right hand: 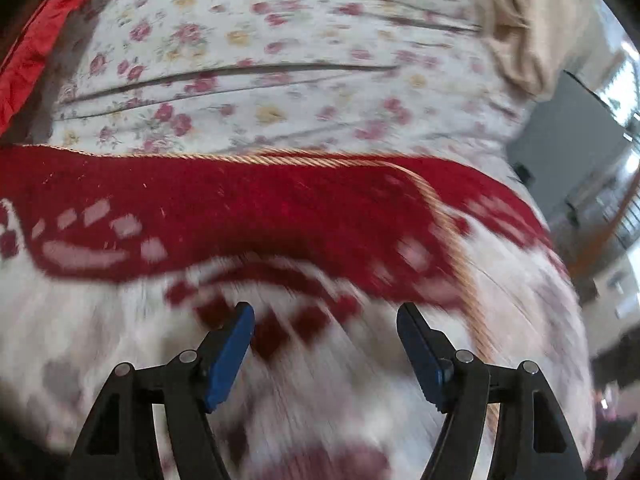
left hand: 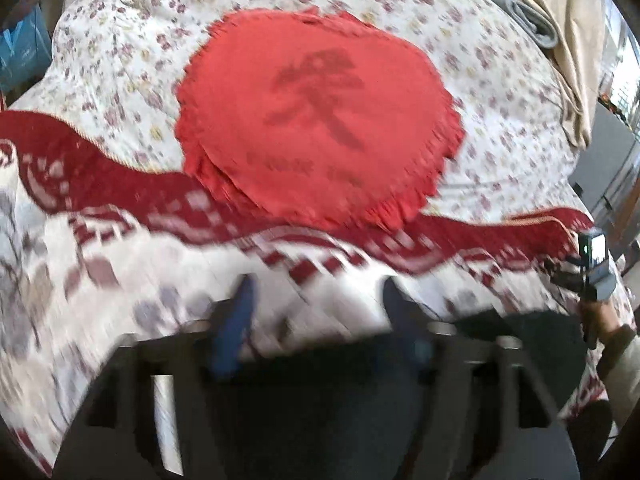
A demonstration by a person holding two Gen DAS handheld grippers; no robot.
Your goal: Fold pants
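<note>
Pants: red fabric pants (left hand: 316, 124) with a dark printed motif and frilled edges lie bunched into a compact patch on the floral-print bedsheet (left hand: 492, 92), just past the dark red border of the red-and-white patterned blanket (left hand: 120, 184). Probably mid-fold or already folded; blur hides the layers. Left gripper (left hand: 316, 300) hovers over the blanket, jaws wide, empty. Right gripper (right hand: 326, 328) likewise wide apart, holding nothing; in its view only a red edge of the pants shows top left. Both sit short of the pants, likely between grasps.
</note>
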